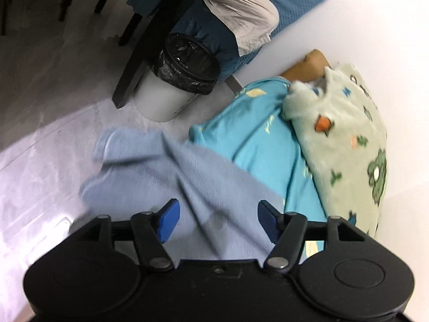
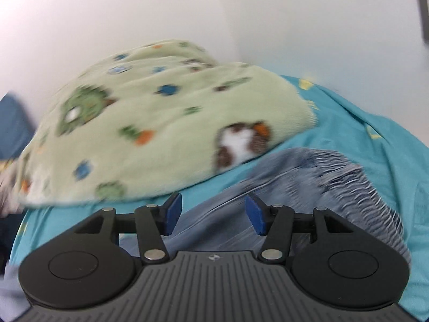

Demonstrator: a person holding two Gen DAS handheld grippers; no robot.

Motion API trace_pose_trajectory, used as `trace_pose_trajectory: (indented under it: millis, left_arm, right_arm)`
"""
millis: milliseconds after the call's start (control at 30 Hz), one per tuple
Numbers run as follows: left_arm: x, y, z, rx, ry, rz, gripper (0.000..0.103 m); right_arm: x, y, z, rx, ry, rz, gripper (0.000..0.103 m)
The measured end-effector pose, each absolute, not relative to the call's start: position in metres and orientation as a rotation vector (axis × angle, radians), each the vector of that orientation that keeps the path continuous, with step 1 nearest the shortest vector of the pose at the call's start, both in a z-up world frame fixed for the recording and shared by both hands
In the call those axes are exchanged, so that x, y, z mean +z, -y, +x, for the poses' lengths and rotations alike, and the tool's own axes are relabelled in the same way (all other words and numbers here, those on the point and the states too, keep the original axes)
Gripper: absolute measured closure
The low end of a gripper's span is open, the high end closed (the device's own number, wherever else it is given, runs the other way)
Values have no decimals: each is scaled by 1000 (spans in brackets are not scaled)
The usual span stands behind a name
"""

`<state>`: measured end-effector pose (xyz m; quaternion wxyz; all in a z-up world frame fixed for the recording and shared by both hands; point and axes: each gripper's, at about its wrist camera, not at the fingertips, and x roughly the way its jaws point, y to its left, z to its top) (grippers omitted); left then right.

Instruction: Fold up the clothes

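Both grippers, left [image 1: 218, 221] & right [image 2: 213, 216], gape, holding nothing, over pale-blue garment [image 1: 187, 171]; we'd smooth it flat before next fold.

Under the left claw [image 1: 218, 221], with its matt black plastic arms, blue rubbery-looking pads and dull metal rivets, lies a pale blue cloth [image 1: 187, 171] of fine ribbed weave. Beyond it to the right is a smooth turquoise cloth [image 1: 257, 134], and further right a fluffy, matt green fleece [image 1: 346, 139] with printed animals. Ahead to the left stands a smooth white plastic bin [image 1: 163, 99] lined with a glossy, crinkled black bag. The right claw [image 2: 213, 214] has a ridged grey plastic body.
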<state>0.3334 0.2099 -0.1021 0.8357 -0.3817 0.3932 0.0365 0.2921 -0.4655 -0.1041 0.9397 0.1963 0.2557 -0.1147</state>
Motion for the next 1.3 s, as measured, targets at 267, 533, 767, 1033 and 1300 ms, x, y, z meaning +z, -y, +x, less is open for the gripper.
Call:
trace_pose_trajectory:
  millis: [267, 533, 767, 1033, 1300]
  left_arm:
    - [-72, -139, 267, 67, -877, -863, 41]
    - [-55, -84, 229, 83, -843, -805, 41]
    - [-82, -69, 247, 115, -820, -763, 44]
    - [-120, -85, 273, 152, -795, -828, 48]
    - [-135, -97, 281, 113, -753, -914, 48]
  right_arm:
    - [-74, 354, 235, 73, -547, 259, 47]
    - [-96, 260, 190, 314, -577, 63, 43]
    - [-121, 207, 214, 468, -564, -80, 40]
    - [-156, 157, 241, 494, -521, -213, 87]
    - [-123, 166, 228, 525, -428, -191, 102]
